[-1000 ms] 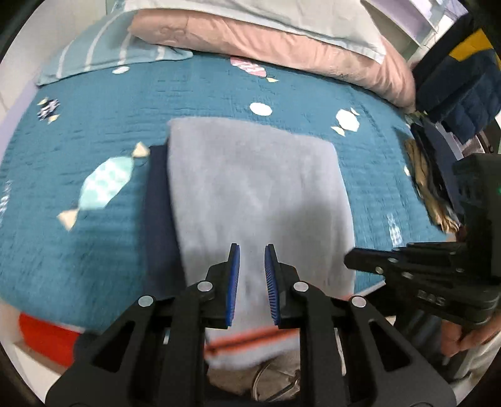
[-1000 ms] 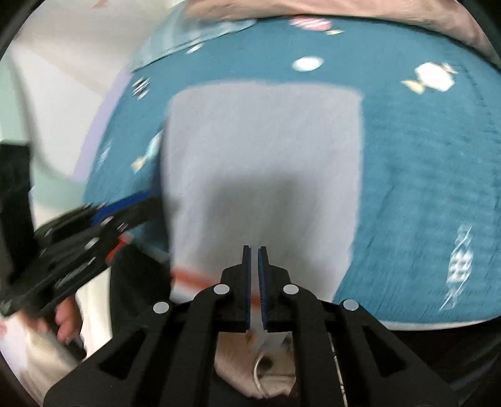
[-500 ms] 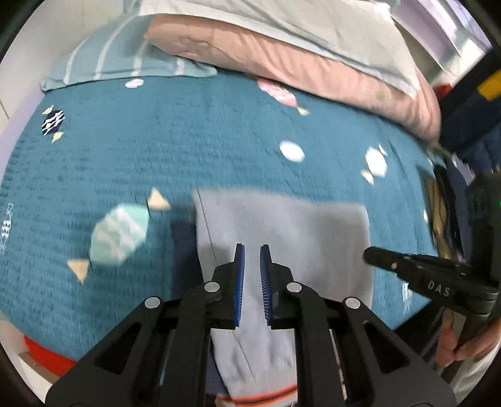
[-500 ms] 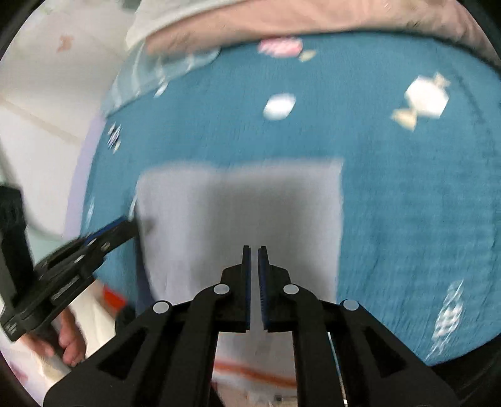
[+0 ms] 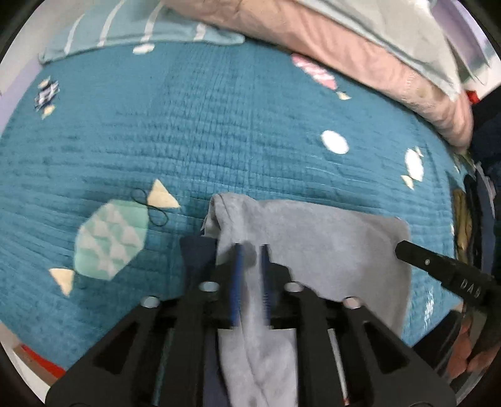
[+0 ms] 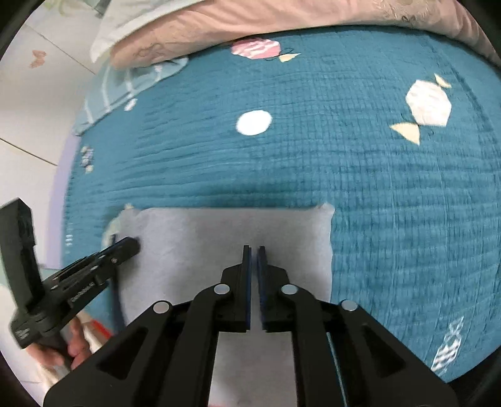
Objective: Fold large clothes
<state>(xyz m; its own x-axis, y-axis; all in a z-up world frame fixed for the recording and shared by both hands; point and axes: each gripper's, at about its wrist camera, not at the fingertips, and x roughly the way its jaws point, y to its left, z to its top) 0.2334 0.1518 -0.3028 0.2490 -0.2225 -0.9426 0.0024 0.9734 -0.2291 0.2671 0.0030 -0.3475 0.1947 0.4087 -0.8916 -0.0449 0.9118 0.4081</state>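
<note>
Folded light-grey fleece garment (image 5: 328, 250) lying flat on the teal quilted bedspread (image 5: 203, 125), near its front edge, with a darker navy layer showing at the garment's left side in the left wrist view. Far edge of the grey fabric straight across in the right wrist view (image 6: 225, 238), its far right corner slightly lifted; far left corner in the left wrist view bunched up and curled over.

Left gripper (image 5: 251, 266) pointing steeply down over the left part of the garment, jaws opening — a ridge of grey fabric running up between the blue pads, not visibly pressed by them. Blurred pads, so contact hard to judge. Same gripper seen from the side at the left of the right wrist view (image 6: 125, 247), tip resting at the garment's far left corner, a person's hand (image 6: 72, 347) wrapped round its handle.

Right gripper (image 6: 253, 260) above the middle of the grey fabric, jaws opening but only a narrow slit apart — nothing seen pinched between them. Its black tip entering from the right in the left wrist view (image 5: 416, 253), over the garment's right edge.

Pink pillow (image 5: 360, 53) and pale striped blue-green pillow (image 5: 125, 25) lined along the far side of the bedspread, well apart from the garment. Candy-shaped patches (image 5: 109, 241) scattered over the quilt.
</note>
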